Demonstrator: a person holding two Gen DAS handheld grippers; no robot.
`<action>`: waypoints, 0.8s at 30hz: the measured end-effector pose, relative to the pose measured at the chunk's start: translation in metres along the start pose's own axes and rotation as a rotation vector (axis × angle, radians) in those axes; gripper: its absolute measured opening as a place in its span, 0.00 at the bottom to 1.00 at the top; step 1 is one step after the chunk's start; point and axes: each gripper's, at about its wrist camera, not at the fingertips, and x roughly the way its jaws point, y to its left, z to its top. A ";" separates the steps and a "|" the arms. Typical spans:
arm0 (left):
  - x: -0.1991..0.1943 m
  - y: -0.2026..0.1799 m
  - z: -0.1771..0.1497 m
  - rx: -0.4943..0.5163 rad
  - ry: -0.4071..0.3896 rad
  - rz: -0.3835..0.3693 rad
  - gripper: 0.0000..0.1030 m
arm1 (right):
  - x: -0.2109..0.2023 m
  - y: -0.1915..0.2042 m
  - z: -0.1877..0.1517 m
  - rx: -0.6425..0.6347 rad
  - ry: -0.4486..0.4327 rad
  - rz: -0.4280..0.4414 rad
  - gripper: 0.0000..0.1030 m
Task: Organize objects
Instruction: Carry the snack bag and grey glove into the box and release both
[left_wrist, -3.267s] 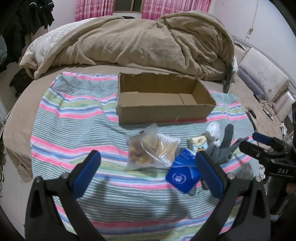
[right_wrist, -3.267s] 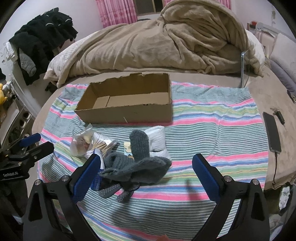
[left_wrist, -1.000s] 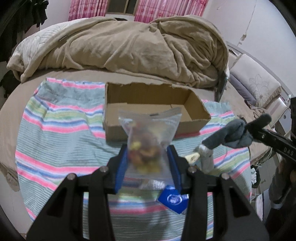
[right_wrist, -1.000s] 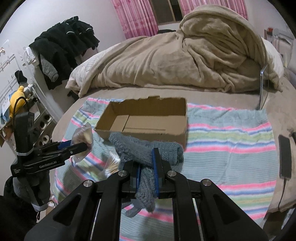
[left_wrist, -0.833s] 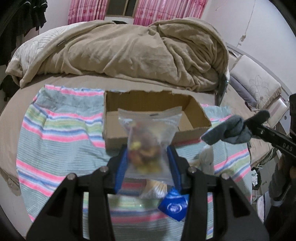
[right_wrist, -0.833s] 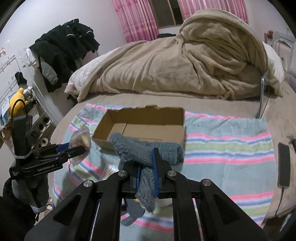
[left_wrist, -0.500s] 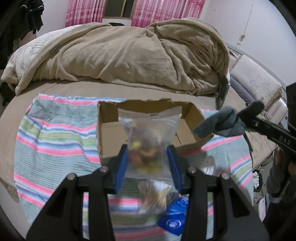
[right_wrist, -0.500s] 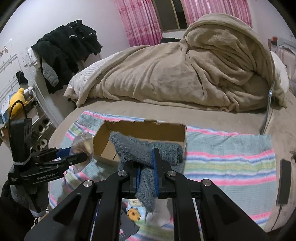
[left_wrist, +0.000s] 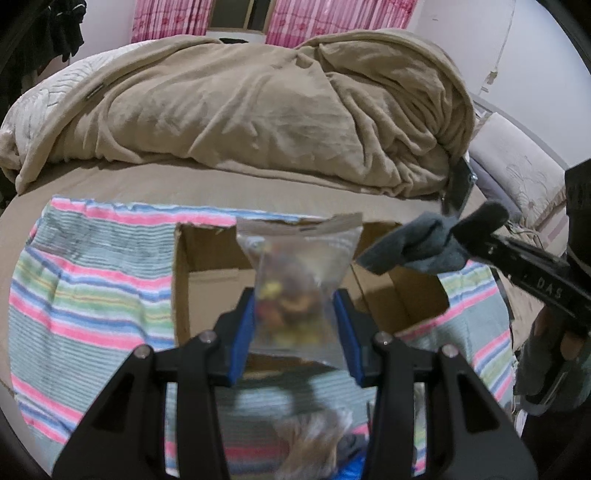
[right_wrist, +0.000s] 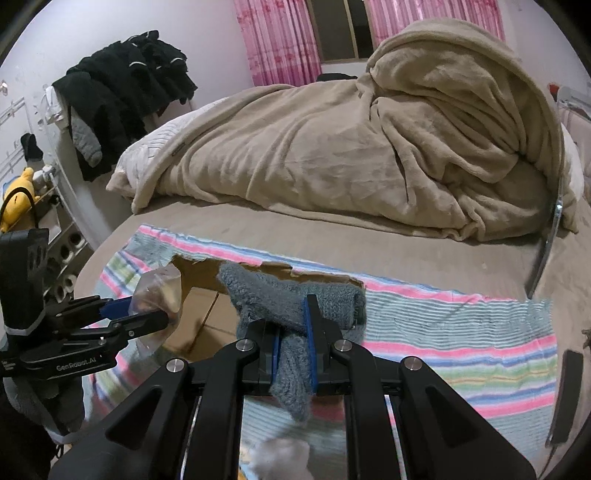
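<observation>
Between the blue pads of the left tool (left_wrist: 295, 332) a clear snack bag (left_wrist: 295, 280) is clamped, held above the cardboard box (left_wrist: 207, 280). At its 2 o'clock, a grey glove (right_wrist: 291, 317) is pinched by the right tool (right_wrist: 293, 354) over the same box. Transport is judged nearly done; lowering and release into the box are called for next.

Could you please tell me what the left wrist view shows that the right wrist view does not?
Only the left wrist view shows the colourful contents of the clear plastic bag the left gripper holds. Only the right wrist view shows the black clothes pile and yellow plush toy. Both show the open cardboard box, grey knitted sock and striped towel.
</observation>
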 end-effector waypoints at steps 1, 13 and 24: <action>0.004 0.001 0.002 -0.002 0.001 0.000 0.42 | 0.005 -0.001 0.001 0.001 0.001 -0.001 0.12; 0.049 -0.001 0.011 -0.028 0.051 -0.033 0.42 | 0.051 -0.007 0.000 -0.017 0.033 -0.030 0.12; 0.079 -0.013 -0.001 -0.015 0.123 -0.037 0.43 | 0.075 -0.009 -0.018 -0.032 0.067 -0.049 0.14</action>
